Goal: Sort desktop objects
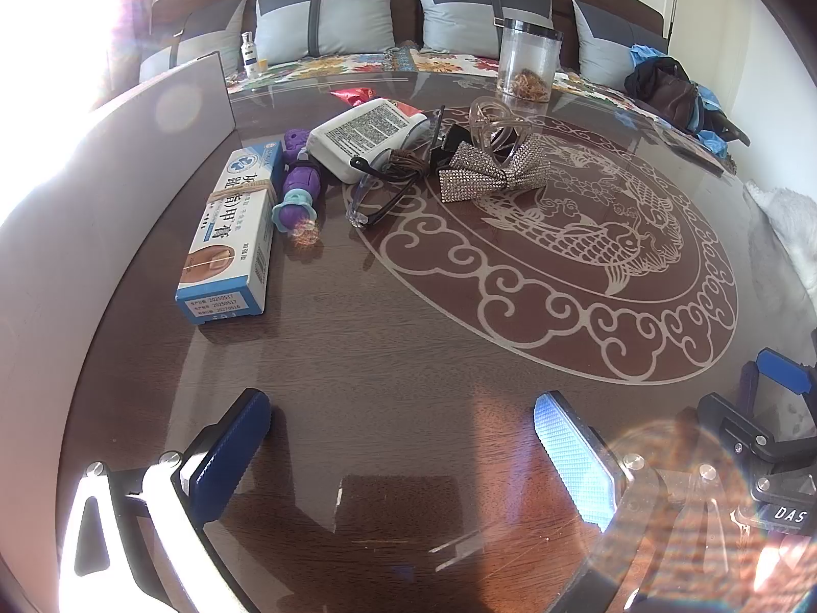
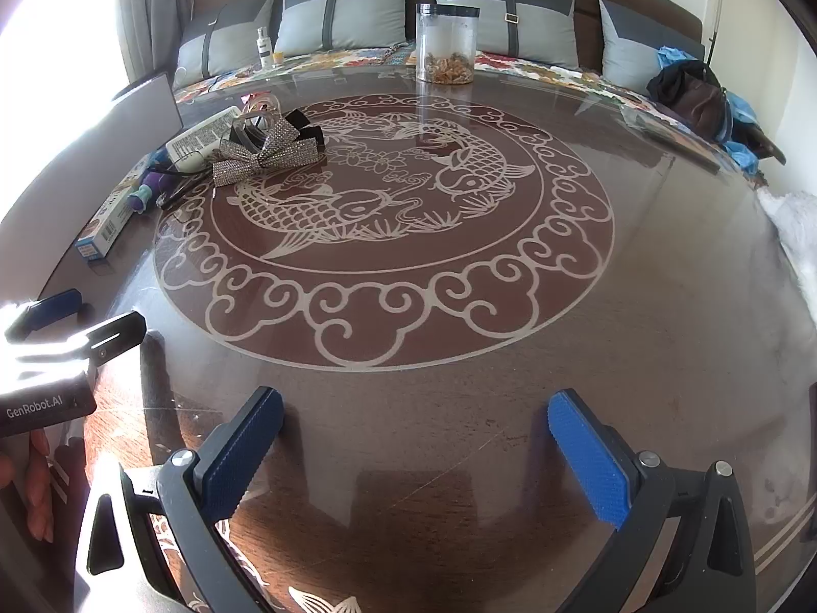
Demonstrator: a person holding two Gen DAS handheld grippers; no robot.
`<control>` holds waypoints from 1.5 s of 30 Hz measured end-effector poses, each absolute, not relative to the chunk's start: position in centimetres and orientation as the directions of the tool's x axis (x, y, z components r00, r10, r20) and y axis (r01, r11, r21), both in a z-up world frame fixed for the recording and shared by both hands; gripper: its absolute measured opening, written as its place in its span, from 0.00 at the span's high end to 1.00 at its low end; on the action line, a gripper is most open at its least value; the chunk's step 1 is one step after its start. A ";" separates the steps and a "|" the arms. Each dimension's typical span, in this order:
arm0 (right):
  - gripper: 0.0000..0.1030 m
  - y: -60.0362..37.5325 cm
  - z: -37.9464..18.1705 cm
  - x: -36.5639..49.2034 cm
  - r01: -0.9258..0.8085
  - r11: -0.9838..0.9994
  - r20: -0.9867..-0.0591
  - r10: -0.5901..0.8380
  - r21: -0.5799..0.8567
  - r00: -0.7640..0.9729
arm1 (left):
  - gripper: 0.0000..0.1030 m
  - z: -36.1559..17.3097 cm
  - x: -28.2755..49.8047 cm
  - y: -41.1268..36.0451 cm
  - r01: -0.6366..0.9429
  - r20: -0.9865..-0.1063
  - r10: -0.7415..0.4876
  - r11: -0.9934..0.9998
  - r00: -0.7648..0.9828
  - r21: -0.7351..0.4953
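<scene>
While both pairs of tongs stand wide open and empty low in their frames, the left tongs (image 1: 403,454) and right tongs (image 2: 413,454) hover over bare glass of the worktop (image 1: 459,357), with nothing between their blue pads. The things to sort lie clustered in the upper left of each view: a blue-and-white ointment box (image 1: 230,230) bound by a rubber band, a purple toy (image 1: 301,184) just beside it, a white bottle (image 1: 362,135) lying flat, glasses (image 1: 388,179) partly tucked under a rhinestone bow (image 1: 490,168), and a clear hair clip (image 1: 493,120) behind the bow. Glare washes out the left edge of both views, and a lens flare blurs the left view's lower right. A clear jar (image 2: 447,43) stands at the worktop's far edge; its brownish contents are too small to name.
</scene>
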State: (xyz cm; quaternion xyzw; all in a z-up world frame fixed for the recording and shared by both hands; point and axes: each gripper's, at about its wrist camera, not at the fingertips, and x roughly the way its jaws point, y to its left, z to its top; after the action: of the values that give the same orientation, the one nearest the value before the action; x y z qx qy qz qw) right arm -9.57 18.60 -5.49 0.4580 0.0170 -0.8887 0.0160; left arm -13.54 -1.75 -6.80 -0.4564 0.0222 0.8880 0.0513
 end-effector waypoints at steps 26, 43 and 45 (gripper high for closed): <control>0.00 18.4 -5.5 -10.8 0.076 -0.997 -0.816 -0.031 -0.015 -0.578 | 0.00 -6.8 -13.6 -1.7 -0.111 -0.813 0.071 -0.994 -0.578 -0.008; 0.00 18.4 -5.5 -10.8 0.076 -0.997 -0.816 -0.031 -0.015 -0.578 | 0.00 -6.8 -13.6 -1.7 -0.111 -0.813 0.071 -0.994 -0.578 -0.008; 0.00 18.4 -5.5 -10.8 0.076 -0.997 -0.816 -0.031 -0.015 -0.578 | 0.00 -6.8 -13.6 -1.7 -0.111 -0.813 0.071 -0.994 -0.578 -0.008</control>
State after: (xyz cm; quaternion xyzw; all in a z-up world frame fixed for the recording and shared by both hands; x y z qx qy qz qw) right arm -10.81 18.43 -5.50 0.4585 0.0243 -0.8878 0.0302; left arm -13.61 -1.72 -6.79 -0.4566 0.0220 0.8879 0.0512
